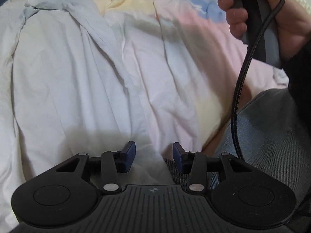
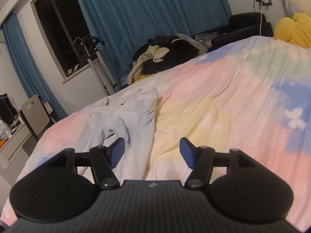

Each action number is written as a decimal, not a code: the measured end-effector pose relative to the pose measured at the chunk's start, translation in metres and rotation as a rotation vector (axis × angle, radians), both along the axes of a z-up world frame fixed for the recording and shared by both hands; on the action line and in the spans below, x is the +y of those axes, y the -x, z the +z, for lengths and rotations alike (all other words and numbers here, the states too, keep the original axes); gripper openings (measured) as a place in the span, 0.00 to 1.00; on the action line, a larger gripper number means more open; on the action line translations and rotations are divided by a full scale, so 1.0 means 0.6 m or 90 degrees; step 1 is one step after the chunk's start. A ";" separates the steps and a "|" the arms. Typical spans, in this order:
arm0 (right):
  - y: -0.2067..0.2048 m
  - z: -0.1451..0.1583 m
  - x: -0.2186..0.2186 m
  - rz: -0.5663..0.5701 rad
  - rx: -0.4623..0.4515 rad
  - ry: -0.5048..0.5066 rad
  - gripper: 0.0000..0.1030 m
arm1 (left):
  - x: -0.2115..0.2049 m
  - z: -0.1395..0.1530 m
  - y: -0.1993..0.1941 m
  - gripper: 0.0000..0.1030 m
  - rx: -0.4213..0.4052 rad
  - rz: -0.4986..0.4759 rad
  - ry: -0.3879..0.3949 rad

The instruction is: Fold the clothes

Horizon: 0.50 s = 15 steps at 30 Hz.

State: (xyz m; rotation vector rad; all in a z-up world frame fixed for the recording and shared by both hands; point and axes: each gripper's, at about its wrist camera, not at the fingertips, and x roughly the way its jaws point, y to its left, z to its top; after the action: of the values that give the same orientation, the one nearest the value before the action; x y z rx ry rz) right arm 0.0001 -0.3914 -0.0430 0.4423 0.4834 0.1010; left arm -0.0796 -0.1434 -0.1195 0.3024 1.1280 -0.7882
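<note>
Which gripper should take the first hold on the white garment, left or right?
Left, probably. The left gripper hangs open right over the white garment, which fills its view. The right gripper, also open, is held higher and farther back.

My left wrist camera sits low and close over the pale garment (image 1: 77, 77), facing down along its fingers; the fabric fills nearly the whole frame, with the right hand (image 1: 258, 13) gripping its handle at top right. My right wrist camera rides higher and farther back, facing across the pastel bedspread (image 2: 233, 97) toward the blue curtains (image 2: 145, 9). Both views share the garment and the bedspread beneath it.
</note>
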 end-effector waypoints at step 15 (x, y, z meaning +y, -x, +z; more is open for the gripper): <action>0.004 0.000 0.007 -0.001 -0.004 -0.001 0.62 | 0.121 0.089 -0.057 0.03 0.130 0.150 0.316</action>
State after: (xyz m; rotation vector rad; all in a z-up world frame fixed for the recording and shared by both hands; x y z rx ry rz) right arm -0.0024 -0.3872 -0.0427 0.4440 0.4767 0.1017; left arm -0.0453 -0.0706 -0.0661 -0.3274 1.0927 -0.8718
